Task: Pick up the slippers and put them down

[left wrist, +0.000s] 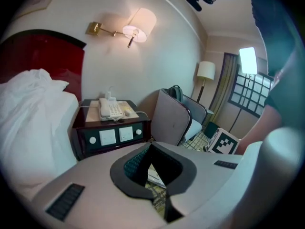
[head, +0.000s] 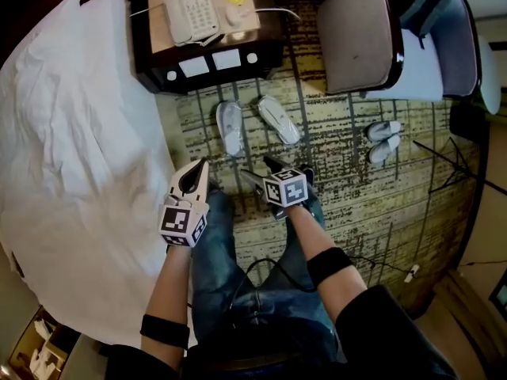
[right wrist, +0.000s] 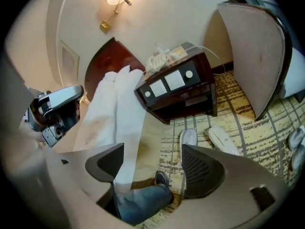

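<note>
Two white slippers lie side by side on the patterned carpet in front of the nightstand, the left slipper [head: 230,127] [right wrist: 188,138] and the right slipper [head: 279,119] [right wrist: 221,140]. My left gripper [head: 203,165] [left wrist: 152,149] hangs nearer me than the slippers and a little to their left, beside the bed. Its jaws are shut with nothing between them. My right gripper [head: 265,171] [right wrist: 152,149] is just short of the slippers, with its jaws standing wide open and empty. In the right gripper view the left slipper shows just above the right-hand pad [right wrist: 202,168].
A dark nightstand [head: 207,62] with a white telephone [head: 190,10] stands behind the slippers. The bed's white duvet [head: 79,157] fills the left. A padded chair [head: 360,34] is at the back right. Another pair of pale shoes [head: 384,139] lies to the right. My jeans-clad legs [head: 238,267] are below.
</note>
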Demonstrator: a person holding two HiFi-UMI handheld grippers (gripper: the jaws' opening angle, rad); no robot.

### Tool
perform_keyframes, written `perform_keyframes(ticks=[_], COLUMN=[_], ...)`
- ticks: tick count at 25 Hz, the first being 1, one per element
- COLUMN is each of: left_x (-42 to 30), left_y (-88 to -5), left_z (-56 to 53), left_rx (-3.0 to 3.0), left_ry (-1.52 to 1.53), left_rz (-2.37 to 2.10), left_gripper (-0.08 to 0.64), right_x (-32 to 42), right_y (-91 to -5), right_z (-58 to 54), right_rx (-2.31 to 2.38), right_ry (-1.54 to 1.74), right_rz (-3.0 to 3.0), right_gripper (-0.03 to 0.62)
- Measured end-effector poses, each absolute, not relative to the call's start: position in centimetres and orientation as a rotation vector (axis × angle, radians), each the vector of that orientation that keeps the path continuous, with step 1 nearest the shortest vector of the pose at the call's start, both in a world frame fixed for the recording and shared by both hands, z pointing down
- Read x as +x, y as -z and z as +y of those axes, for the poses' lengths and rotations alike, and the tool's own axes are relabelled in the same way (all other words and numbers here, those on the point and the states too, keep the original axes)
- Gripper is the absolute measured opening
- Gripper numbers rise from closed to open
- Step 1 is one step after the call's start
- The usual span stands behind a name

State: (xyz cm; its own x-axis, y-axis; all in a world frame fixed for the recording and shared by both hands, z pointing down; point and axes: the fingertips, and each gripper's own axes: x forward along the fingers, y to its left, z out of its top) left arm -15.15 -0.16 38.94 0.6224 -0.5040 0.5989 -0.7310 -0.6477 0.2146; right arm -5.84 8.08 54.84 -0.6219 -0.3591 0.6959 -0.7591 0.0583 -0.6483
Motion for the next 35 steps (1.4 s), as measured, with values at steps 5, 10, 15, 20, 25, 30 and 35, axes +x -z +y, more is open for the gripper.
perform_keyframes(ticks=[5,10,15,20,25,30,35], left_x=[-15.8,-16.2,-15.5,-15.2,-15.7,-16.8,-18.9], left_y=[-51.7,-66.0,-77.4,-84.8,-90.7,-94.3,-95.9], left_z=[-1.0,0.0,0.6,0.9,0.1,-1.0,-1.7], left_rx=[2.392,2.362,2.360,2.341,2.360,2.372,2.349], left_ry=[-0.732,-0.770,-0.853,-0.929,-0.984,-1.002,-0.983], left_rz=[-0.976,-0.963,-0.896,-0.809,-0.759,-0.744,-0.808], left_gripper=[0.000,0.000,0.001,0.001,0.001,0.001,0.001], right_x=[-6.9,-7.8,-9.6,-11.3,-13.1,-14.4,-15.2], right_y=[-68.1,-81.0,-89.8,-96.1,-102.3,-106.2,-107.7], right_z=[7.8,8.2,8.4,7.9,8.0,7.9,7.6], right_rx=[1.093,1.121,1.058,1.020,1.013,1.052,1.049], right_ry=[-1.623,-1.695,-1.745,-1.790,-1.827,-1.856,-1.862], right_rz=[-1.927,-1.869,-1.918,-1.978,-1.972,-1.948,-1.924], right_gripper=[0.405,0.403,0.402,0.380,0.379,0.399,0.303])
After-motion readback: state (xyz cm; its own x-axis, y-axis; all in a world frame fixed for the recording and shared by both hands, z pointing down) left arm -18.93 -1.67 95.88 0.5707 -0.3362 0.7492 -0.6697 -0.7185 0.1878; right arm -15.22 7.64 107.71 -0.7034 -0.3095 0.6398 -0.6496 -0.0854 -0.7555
